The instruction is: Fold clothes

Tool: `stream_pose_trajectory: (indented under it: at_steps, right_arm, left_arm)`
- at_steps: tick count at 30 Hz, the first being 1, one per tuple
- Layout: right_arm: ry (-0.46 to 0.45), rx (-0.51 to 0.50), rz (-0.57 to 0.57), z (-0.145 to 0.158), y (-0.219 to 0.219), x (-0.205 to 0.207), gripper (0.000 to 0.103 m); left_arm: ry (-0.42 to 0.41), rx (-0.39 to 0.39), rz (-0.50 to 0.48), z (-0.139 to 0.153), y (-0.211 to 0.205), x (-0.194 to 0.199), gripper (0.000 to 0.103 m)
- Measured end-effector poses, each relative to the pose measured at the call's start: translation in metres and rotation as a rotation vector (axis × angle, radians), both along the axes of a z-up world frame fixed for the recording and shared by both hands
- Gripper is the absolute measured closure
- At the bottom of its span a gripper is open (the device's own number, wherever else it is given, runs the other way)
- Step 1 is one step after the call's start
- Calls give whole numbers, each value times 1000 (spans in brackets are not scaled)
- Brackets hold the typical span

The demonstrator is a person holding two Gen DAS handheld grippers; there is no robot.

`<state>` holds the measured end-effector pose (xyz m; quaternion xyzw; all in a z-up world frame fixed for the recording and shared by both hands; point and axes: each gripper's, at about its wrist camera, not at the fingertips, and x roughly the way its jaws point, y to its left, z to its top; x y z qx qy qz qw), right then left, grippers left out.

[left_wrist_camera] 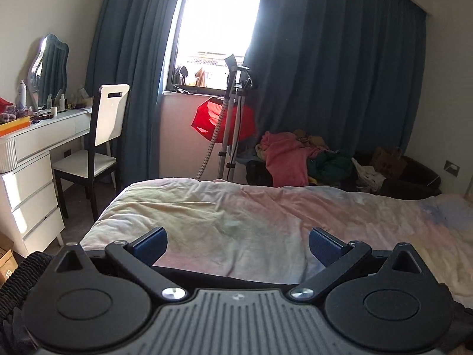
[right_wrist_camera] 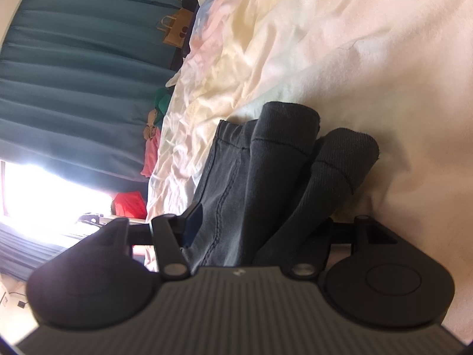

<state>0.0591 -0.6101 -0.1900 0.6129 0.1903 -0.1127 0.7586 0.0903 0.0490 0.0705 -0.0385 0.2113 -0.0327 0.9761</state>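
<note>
In the right wrist view a dark grey garment (right_wrist_camera: 236, 177) lies bunched on the pale bedspread (right_wrist_camera: 354, 44), with two ribbed cuffs (right_wrist_camera: 346, 153) pointing away from me. My right gripper (right_wrist_camera: 260, 216) is rolled onto its side and shut on this bundle. One blue pad (right_wrist_camera: 195, 222) presses its seamed edge, while the other finger is hidden under a sleeve. My left gripper (left_wrist_camera: 238, 236) hovers open over the bedspread (left_wrist_camera: 236, 213) with nothing between its blue pads (left_wrist_camera: 153, 242). Some dark ribbed fabric (left_wrist_camera: 23, 272) shows at the lower left of that view.
Beyond the bed's far edge lies a heap of pink, green and yellow clothes (left_wrist_camera: 295, 156). A stand (left_wrist_camera: 233, 118) with a red garment (left_wrist_camera: 212, 118) is under the window. A white dresser (left_wrist_camera: 29, 159) and chair (left_wrist_camera: 103, 136) are at left. A paper bag (right_wrist_camera: 174, 29) sits by the curtain.
</note>
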Motion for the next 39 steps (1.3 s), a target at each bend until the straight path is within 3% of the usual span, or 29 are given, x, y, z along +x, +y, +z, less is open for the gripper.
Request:
stream_pose_trajectory:
  at_steps: [2,6,8,14,19,22,26,33,39]
  right_arm:
    - [-12,-9,2,1,0,1,42]
    - [-24,-21,2,2,2,4,43]
    - [-29,-31,-14,6,4,4,53]
    - [-19,-100,-14,15,12,14,57]
    - [56,-153,-20,13,13,24,85]
    - [79,-210,-28,17,15,30,91]
    - [26,-437,-6,60,34,36,93]
    - [-152,-743,28,151,102,43,93]
    - [-278,-1084,209,217,204,56,93]
  left_arm:
    - [26,73,-14,-28,-22,2,0]
    - [91,110,-2,-88,-25,-4,0]
    - [116,142,34,-115,-22,-6,1]
    - [207,172,55,-155,0,-6,1]
    - [257,187,66,-174,3,-13,2]
    - [286,259,44,-186,-4,-15,1]
    - [331,250,37,-197,0,-11,0]
    - [327,274,27,-195,2,-12,0]
    - [333,210,51,-180,16,-18,1]
